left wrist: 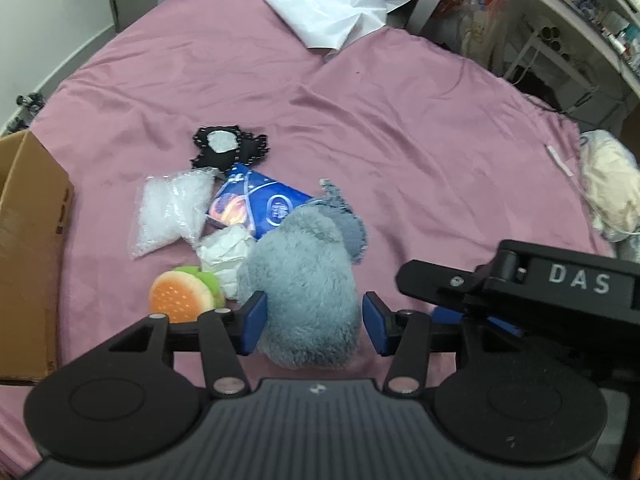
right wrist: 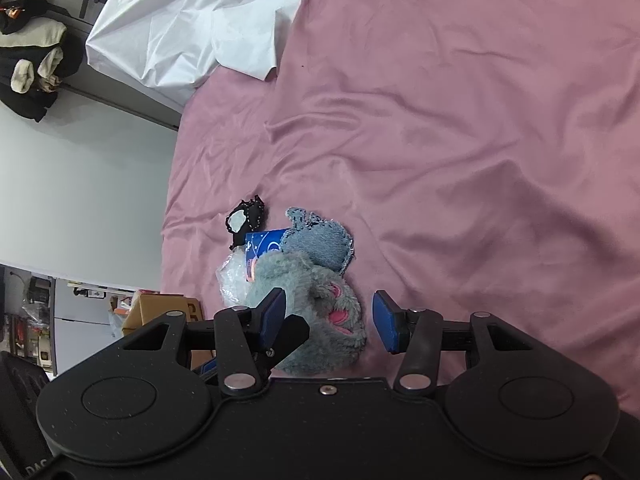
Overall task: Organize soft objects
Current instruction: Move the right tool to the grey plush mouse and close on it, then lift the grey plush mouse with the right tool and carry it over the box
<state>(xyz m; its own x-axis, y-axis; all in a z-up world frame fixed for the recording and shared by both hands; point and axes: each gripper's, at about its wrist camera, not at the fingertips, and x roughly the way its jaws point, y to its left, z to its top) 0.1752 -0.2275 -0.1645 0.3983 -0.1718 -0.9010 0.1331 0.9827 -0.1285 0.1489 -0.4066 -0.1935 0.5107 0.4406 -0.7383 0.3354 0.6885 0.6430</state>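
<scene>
Here, on the pink bedsheet (left wrist: 400, 140), the left gripper (left wrist: 314, 322) has its fingers spread around the near end of the grey plush toy (left wrist: 304, 284), one pad brushing the fur and the other clear, while the right gripper (right wrist: 330, 320) straddles the same toy from the other side, also spread and not pinching. The toy's long axis runs away from the left fingers, and the left looks nearer. Left to right: one cardboard box (left wrist: 28, 240), one clear bag (left wrist: 172, 208), one burger toy (left wrist: 180, 296), one blue packet (left wrist: 260, 204), one denim piece (left wrist: 344, 216).
</scene>
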